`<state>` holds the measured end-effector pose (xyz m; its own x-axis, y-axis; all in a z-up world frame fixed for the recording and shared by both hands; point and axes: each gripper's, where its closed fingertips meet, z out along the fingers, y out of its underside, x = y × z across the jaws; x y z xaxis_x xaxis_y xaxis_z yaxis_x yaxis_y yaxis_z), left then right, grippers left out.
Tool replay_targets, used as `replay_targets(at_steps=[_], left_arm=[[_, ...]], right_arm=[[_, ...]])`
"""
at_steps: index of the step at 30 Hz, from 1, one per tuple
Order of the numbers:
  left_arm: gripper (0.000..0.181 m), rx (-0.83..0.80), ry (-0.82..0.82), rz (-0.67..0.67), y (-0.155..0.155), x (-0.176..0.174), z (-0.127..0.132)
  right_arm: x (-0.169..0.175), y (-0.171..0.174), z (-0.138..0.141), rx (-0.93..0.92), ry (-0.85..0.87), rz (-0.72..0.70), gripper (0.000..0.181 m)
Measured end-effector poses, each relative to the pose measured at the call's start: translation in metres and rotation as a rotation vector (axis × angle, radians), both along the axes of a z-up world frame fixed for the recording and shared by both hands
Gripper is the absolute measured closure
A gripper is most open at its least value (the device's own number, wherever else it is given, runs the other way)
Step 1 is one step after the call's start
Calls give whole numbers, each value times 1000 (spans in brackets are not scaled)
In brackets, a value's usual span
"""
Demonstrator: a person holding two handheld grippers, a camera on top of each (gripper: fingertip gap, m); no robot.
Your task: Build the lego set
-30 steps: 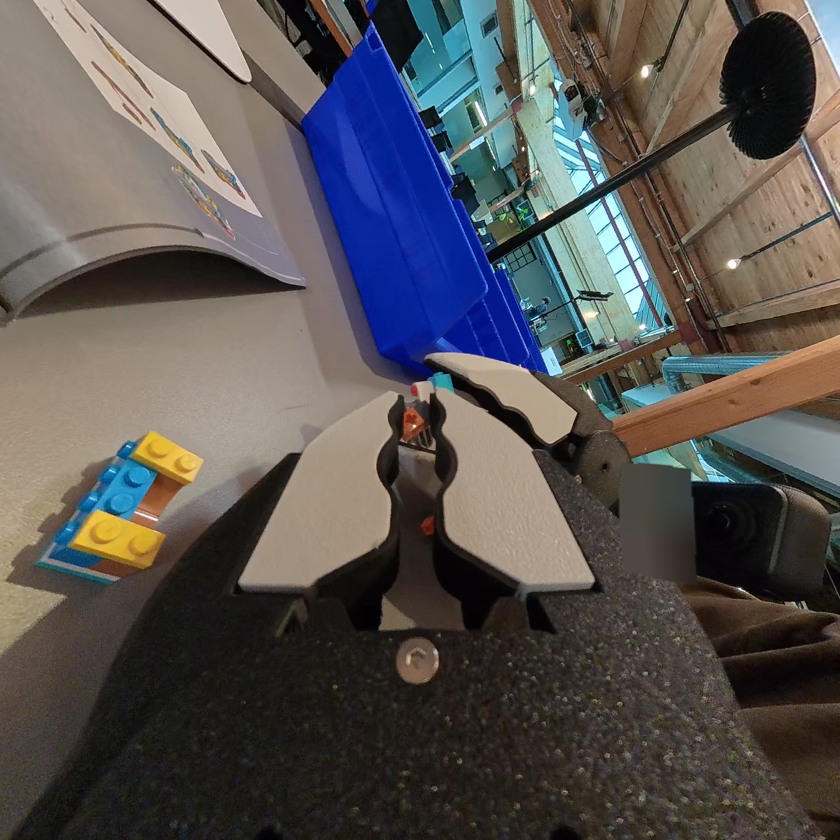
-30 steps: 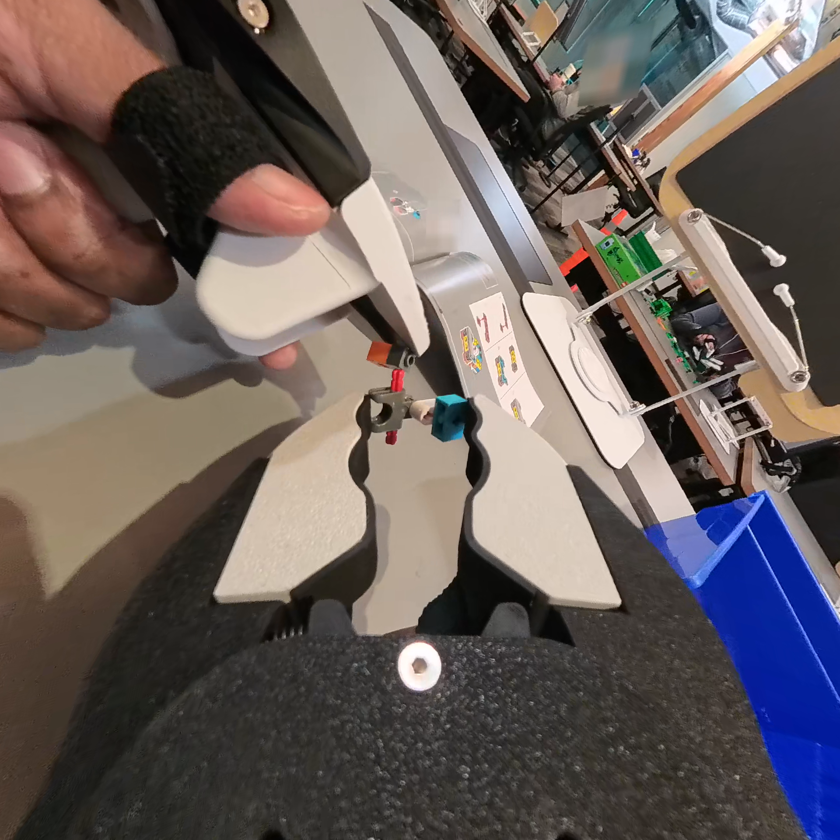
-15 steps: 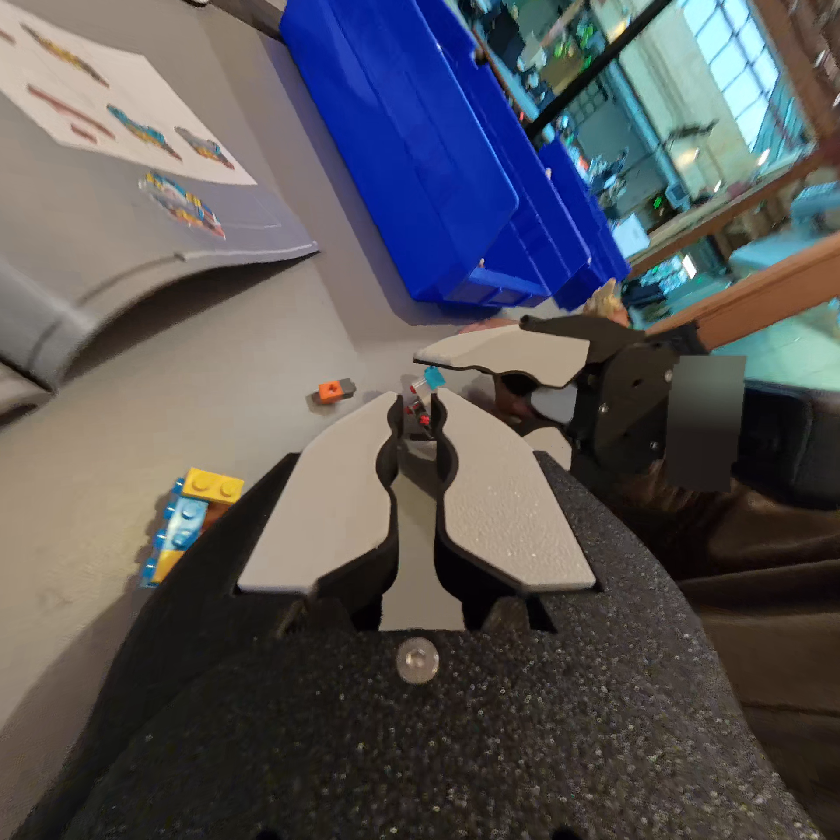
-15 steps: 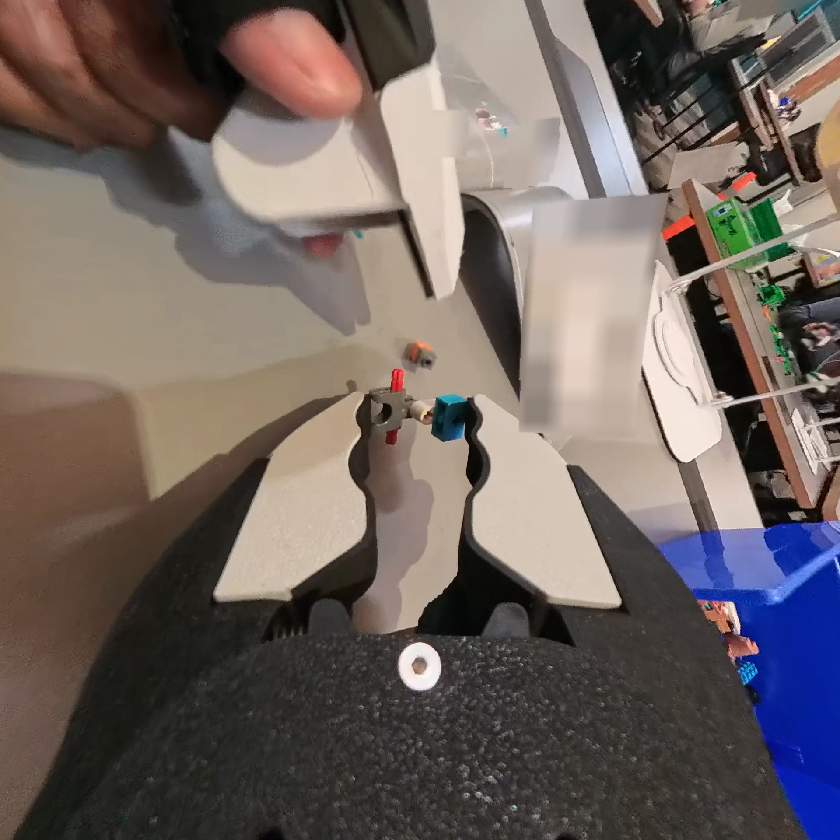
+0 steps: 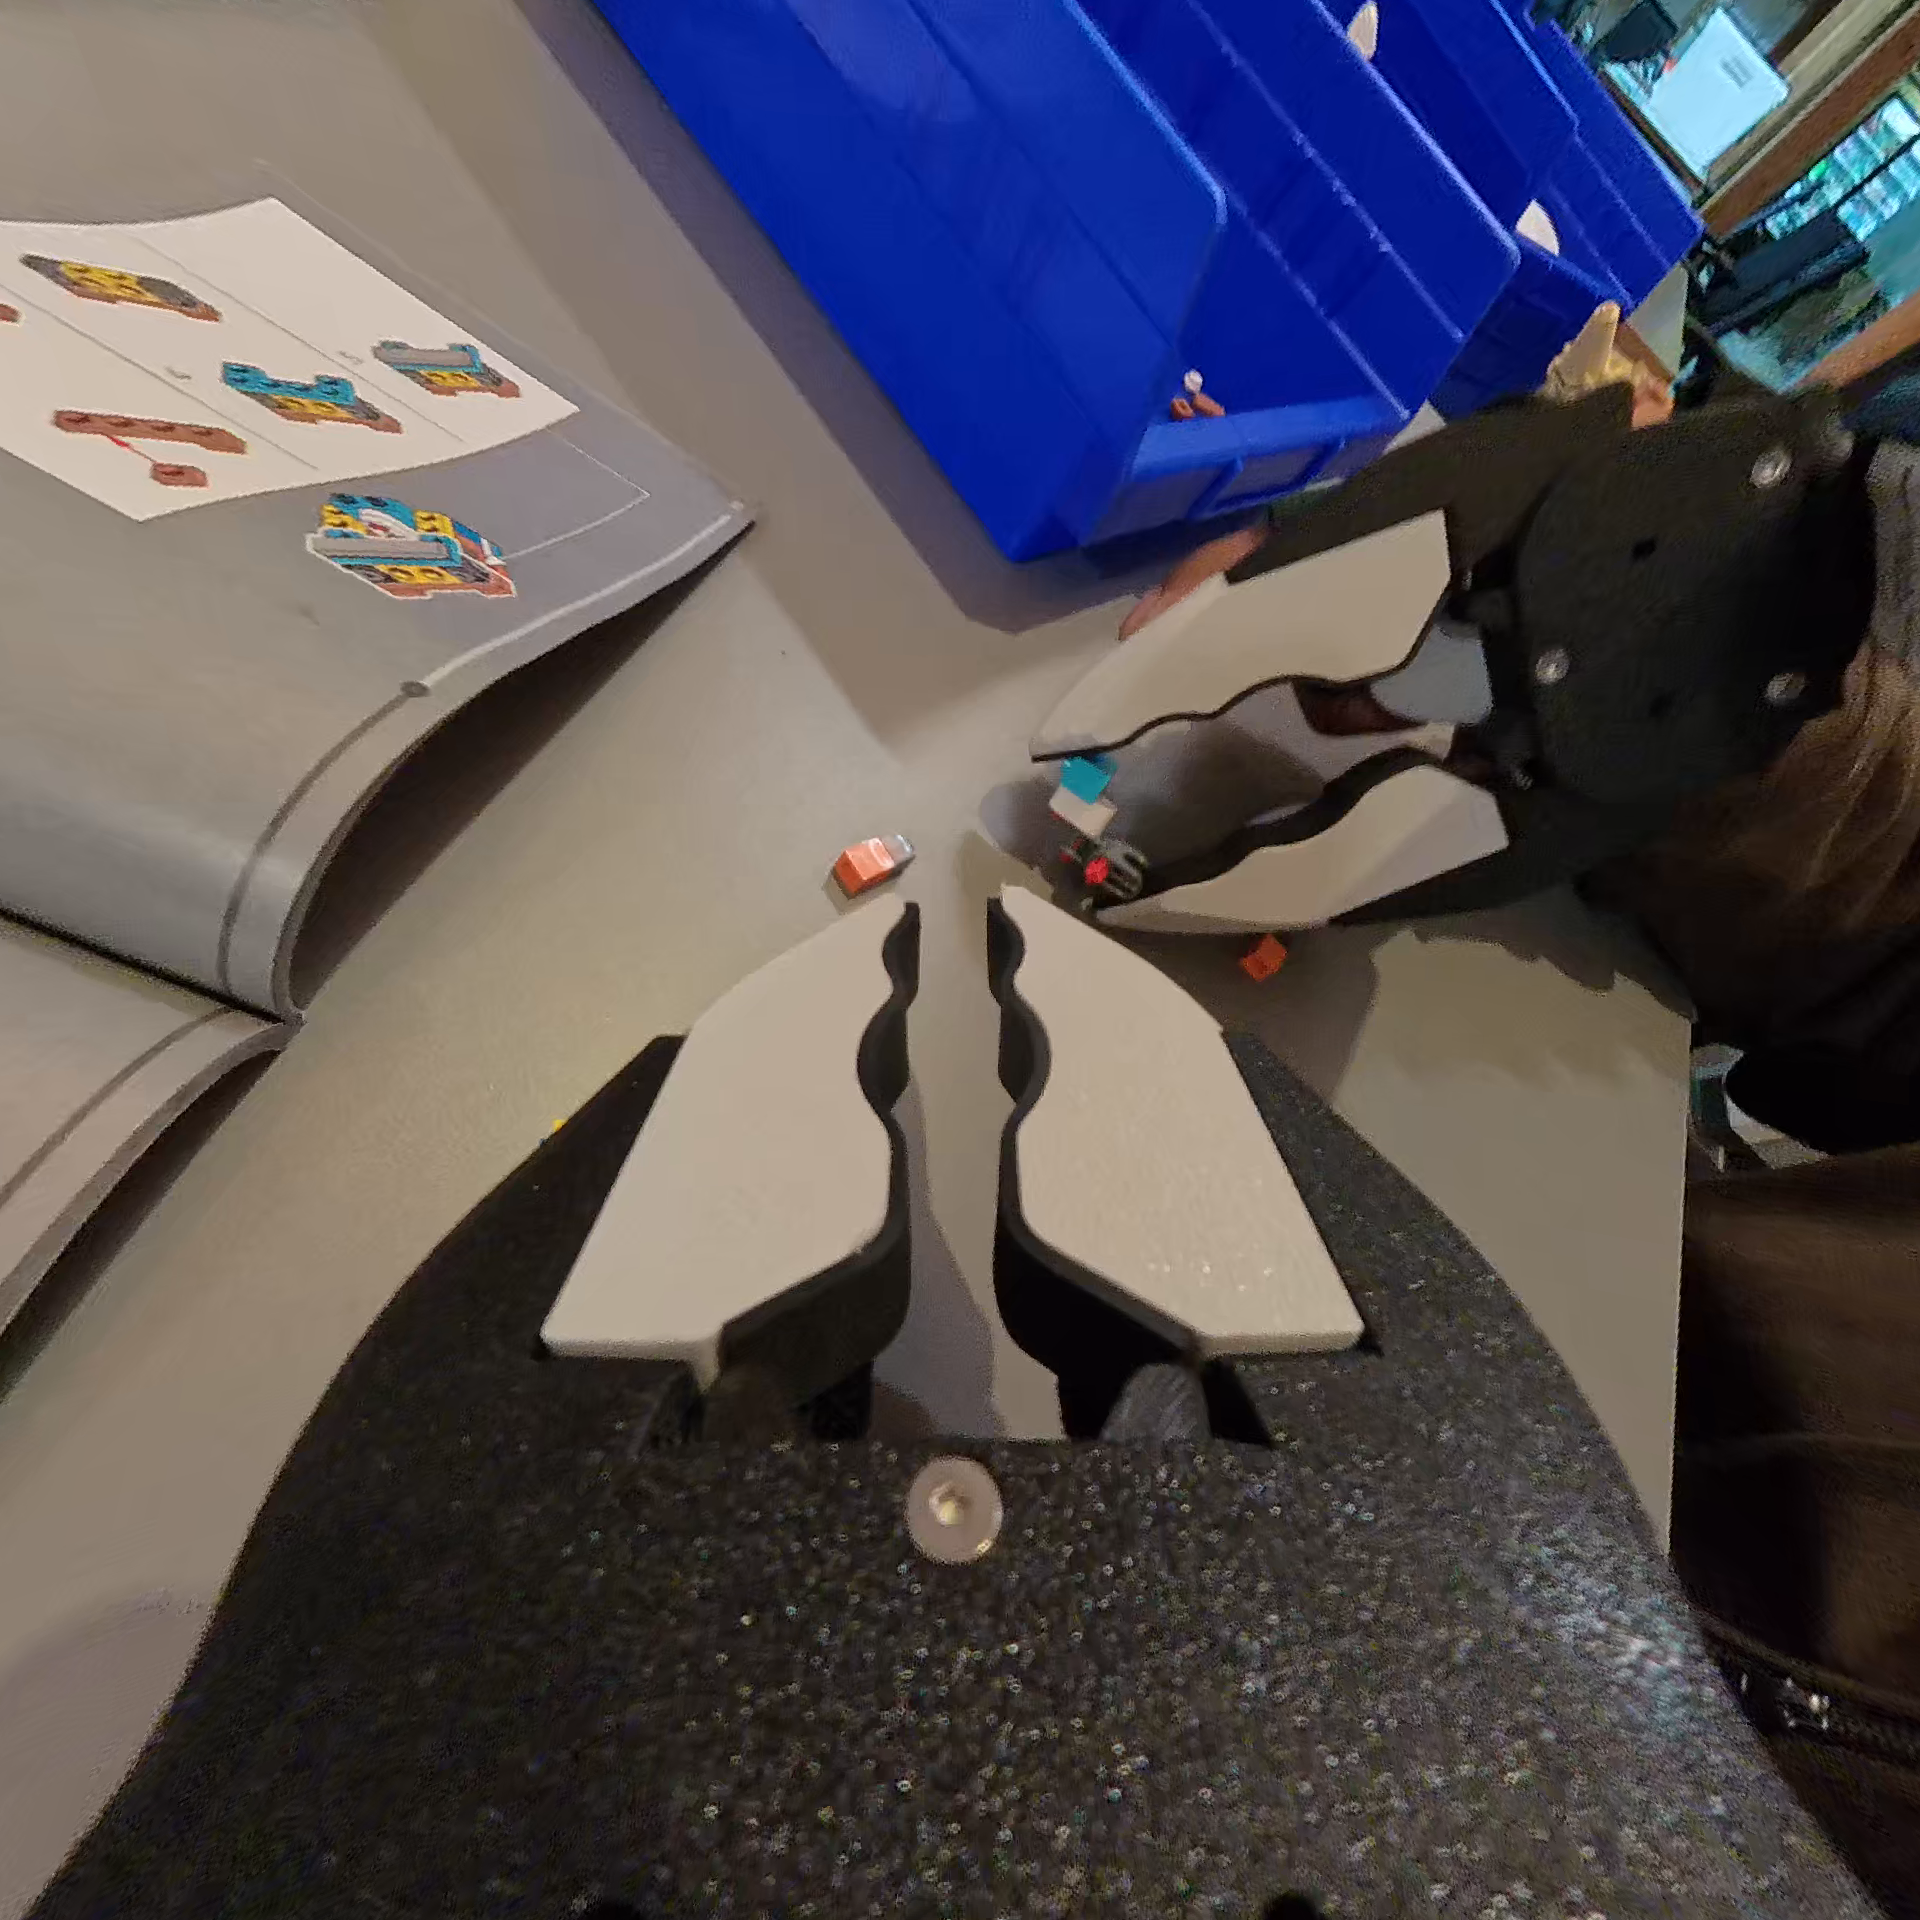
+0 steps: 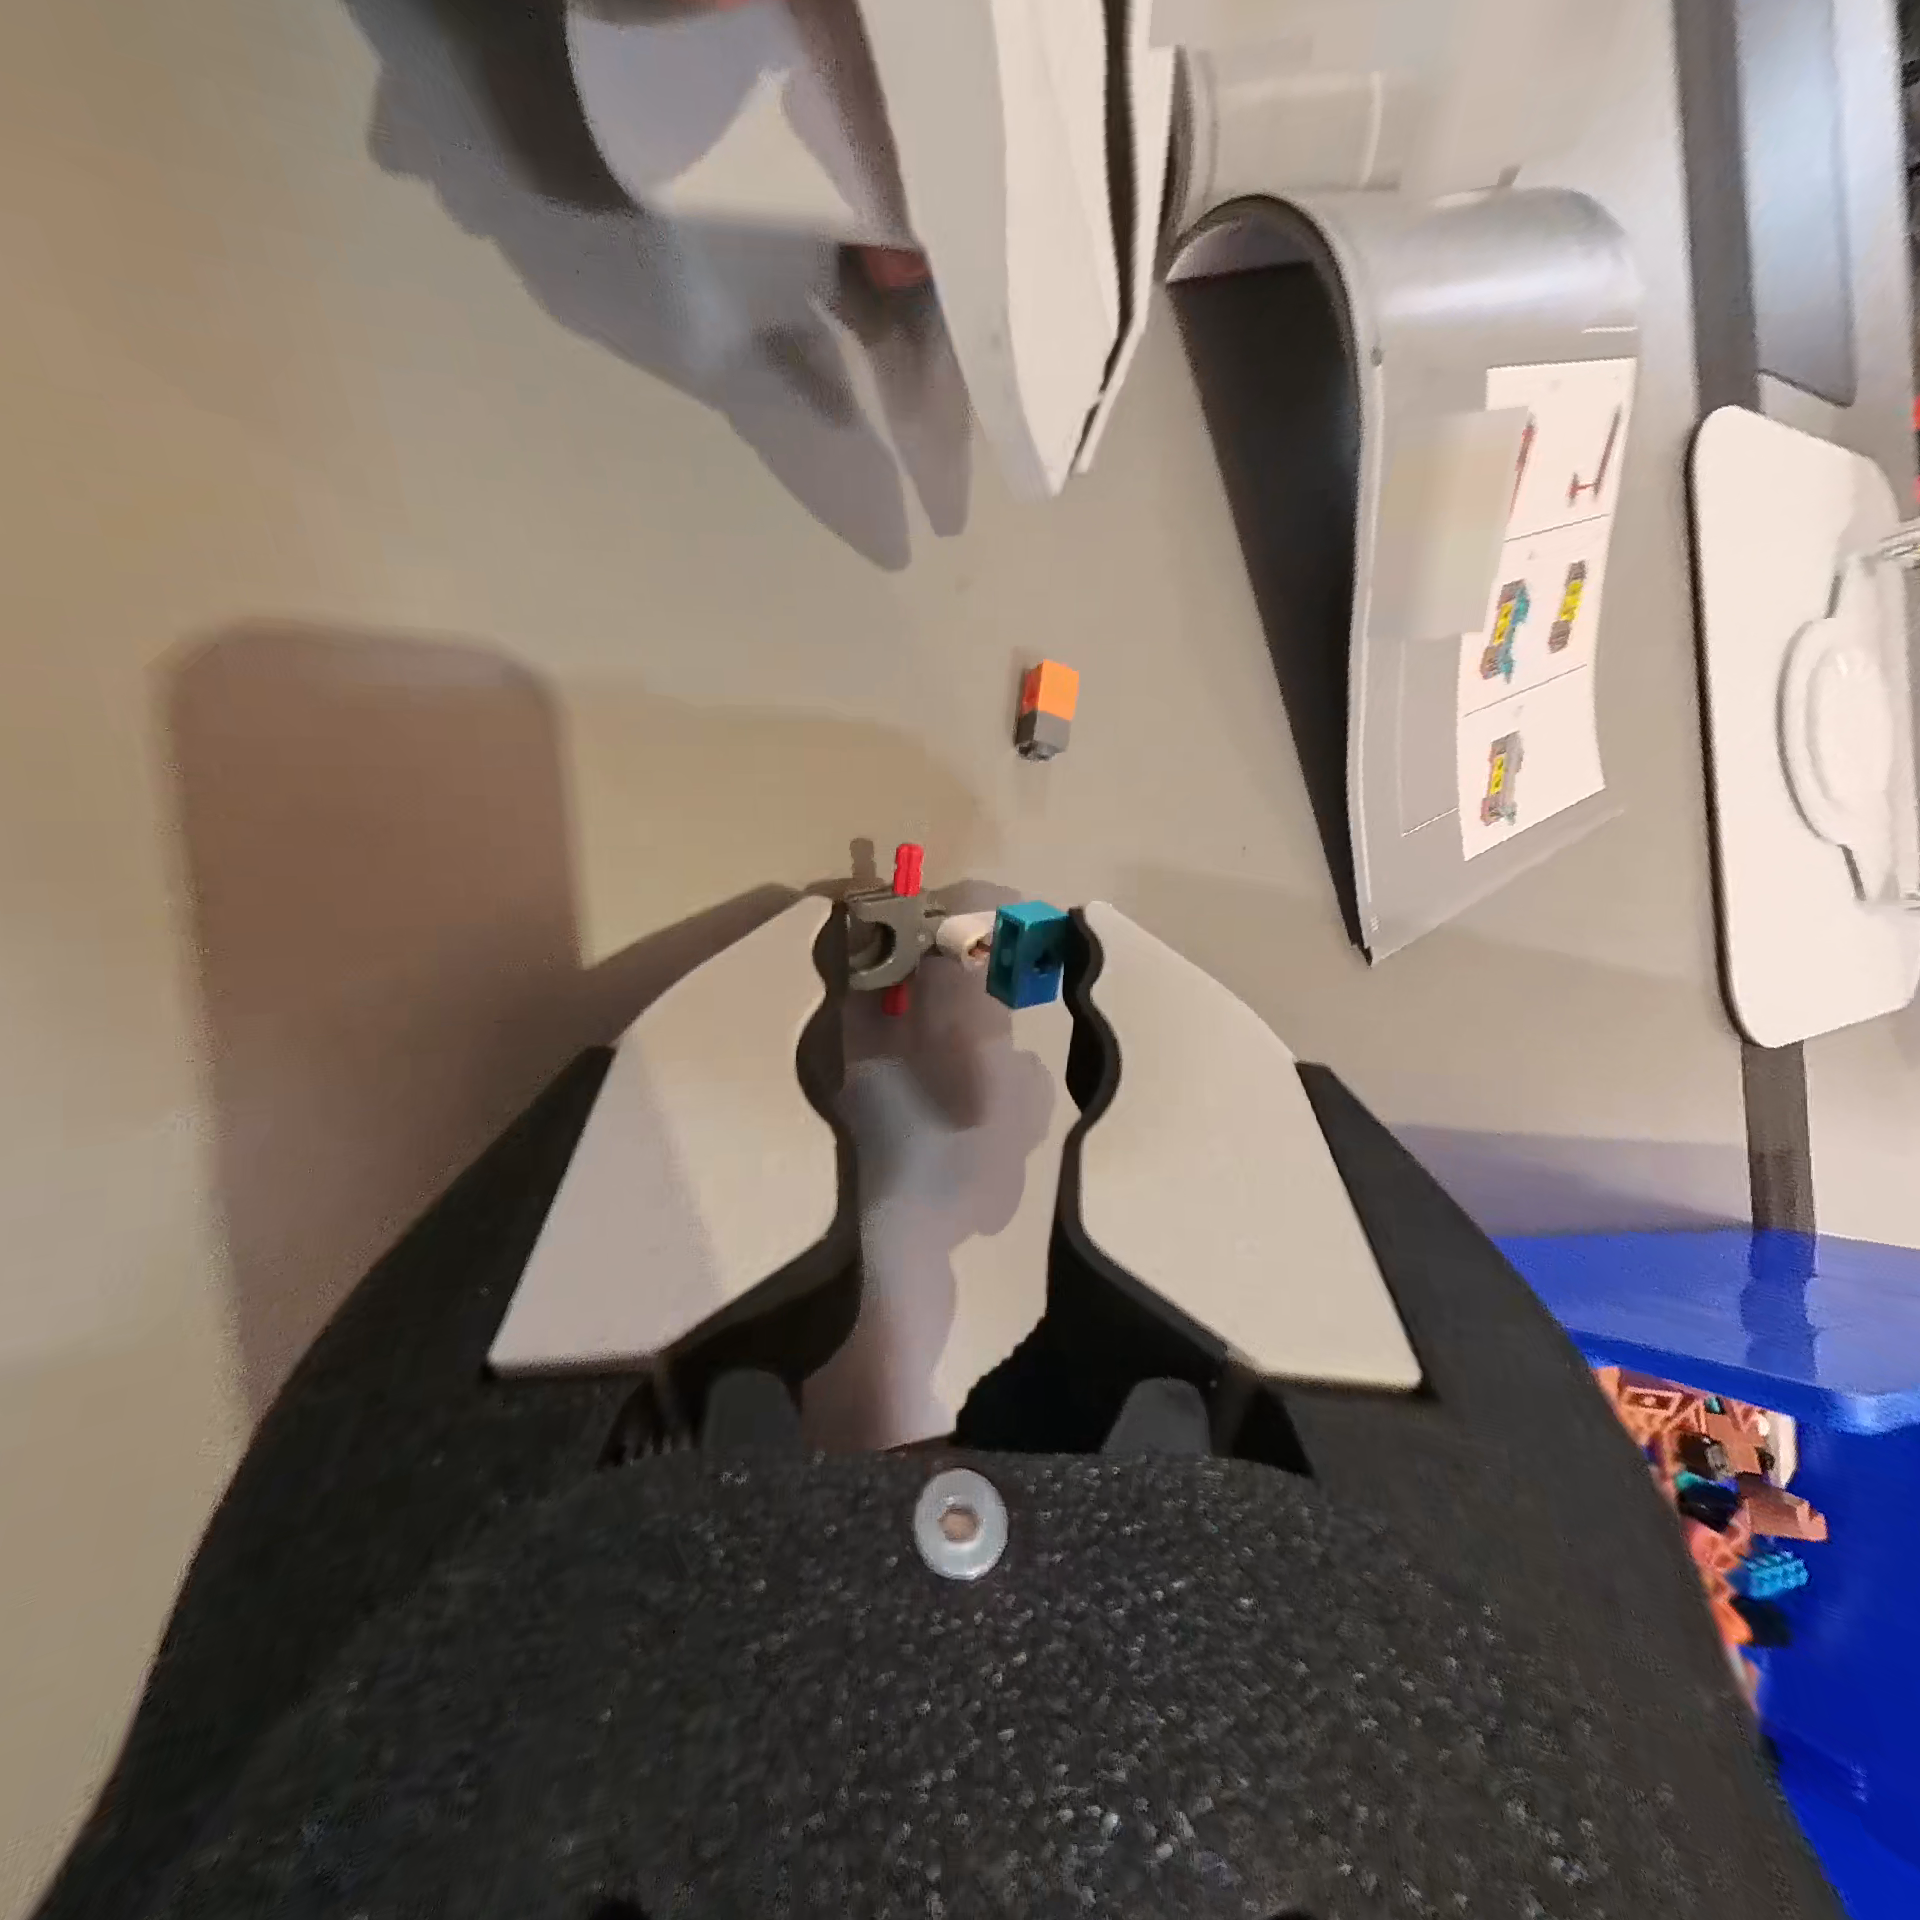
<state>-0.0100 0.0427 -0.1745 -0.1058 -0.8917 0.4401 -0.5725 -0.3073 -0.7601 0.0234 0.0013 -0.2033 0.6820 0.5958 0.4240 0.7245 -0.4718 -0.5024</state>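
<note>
Task judged at an early stage: only one small sub-assembly seen, most of the build outstanding. Left to right in the left wrist view: open instruction booklet [image 5: 312, 582] at upper left; one loose orange-and-grey piece [image 5: 871, 864] on the table at centre; left gripper [image 5: 951, 920] empty, jaws slightly apart; right gripper [image 5: 1081, 831] clamped on the sub-assembly [image 6: 961, 948] of one grey clip, one red pin, one teal block; one small orange piece [image 5: 1261, 957] beside it; blue bins [image 5: 1039, 260] along the top.
</note>
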Motion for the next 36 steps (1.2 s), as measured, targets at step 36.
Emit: replay_targets(at_steps=[36], left_arm=[[169,32,-85,11,21,-4,24]], right_arm=[[-4,34,-2,-243,110,-145,158]])
